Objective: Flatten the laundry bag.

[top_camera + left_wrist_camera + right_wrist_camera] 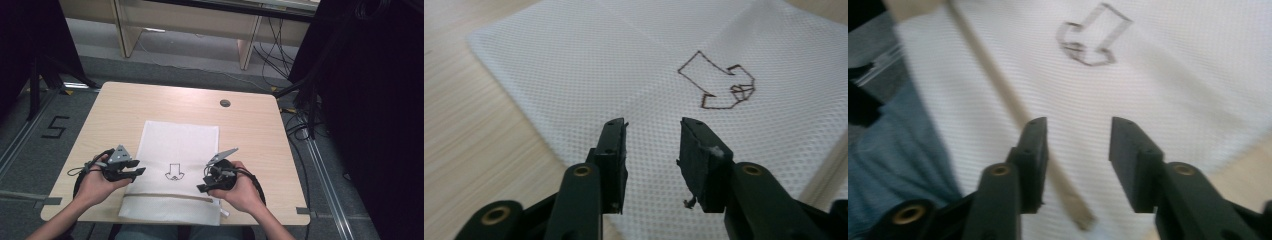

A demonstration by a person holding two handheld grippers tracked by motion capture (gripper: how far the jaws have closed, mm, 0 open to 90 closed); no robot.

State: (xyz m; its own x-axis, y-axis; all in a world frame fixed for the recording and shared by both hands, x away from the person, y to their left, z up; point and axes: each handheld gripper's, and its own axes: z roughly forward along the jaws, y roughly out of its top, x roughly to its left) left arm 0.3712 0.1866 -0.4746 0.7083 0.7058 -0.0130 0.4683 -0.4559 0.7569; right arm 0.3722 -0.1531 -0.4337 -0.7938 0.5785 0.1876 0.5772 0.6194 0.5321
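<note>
A white mesh bag (175, 160) lies flat on the bench (250, 130) in front of me, its long axis running from my edge toward the far side, its near end hanging slightly over the bench's near edge. A tan strip (170, 196) crosses it near that end, and a drawn arrow (174, 171) on it points toward me. My left gripper (136, 172) sits at the bag's left edge, jaws apart and empty; my right gripper (204, 184) sits at its right edge, also parted, holding nothing. Bare bench lies beyond and on both sides.
</note>
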